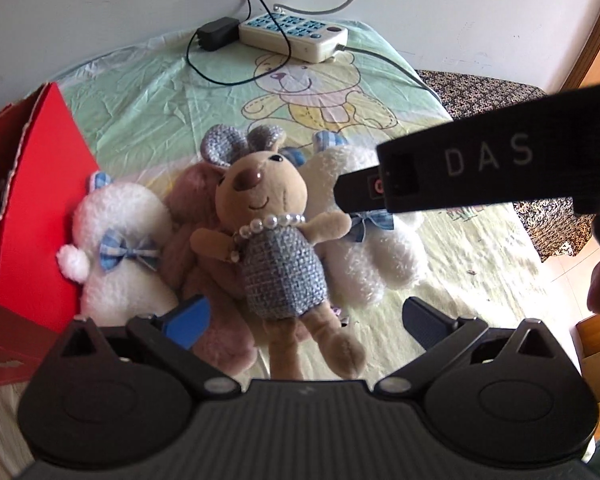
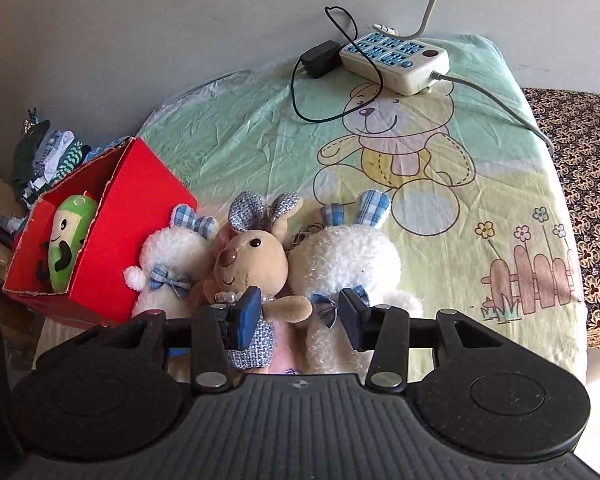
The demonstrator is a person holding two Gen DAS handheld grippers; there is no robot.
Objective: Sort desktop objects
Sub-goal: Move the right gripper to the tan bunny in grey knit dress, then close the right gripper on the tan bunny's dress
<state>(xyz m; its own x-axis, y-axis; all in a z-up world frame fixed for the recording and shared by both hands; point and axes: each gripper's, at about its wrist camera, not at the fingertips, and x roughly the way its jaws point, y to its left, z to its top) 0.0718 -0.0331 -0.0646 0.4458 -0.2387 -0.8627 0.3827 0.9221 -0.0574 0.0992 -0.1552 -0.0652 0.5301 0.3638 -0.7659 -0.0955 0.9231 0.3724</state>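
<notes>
Tan bunny [image 1: 276, 236] between left tongs [image 1: 306, 320], both tongs [image 2: 298, 316] agape, gripping nothing

Left side: blocked by red box [image 2: 112, 232], open top, green toy [image 2: 69, 236] inside; box wall touched by left white plush [image 2: 168, 268].
Centre: packed by plush cluster – tan bunny [image 1: 272, 236] laid over pink plush [image 1: 204, 240], right white plush [image 2: 348, 264] pressed against it; no gap seen between them.
Right of cluster: bare cloth [image 2: 480, 280] found, room for approach.
Far edge: power strip [image 2: 396, 60], adapter [image 2: 320, 58] and cables laid near wall.
Above cluster: crossed by right gripper [image 1: 348, 196] body in left view.
</notes>
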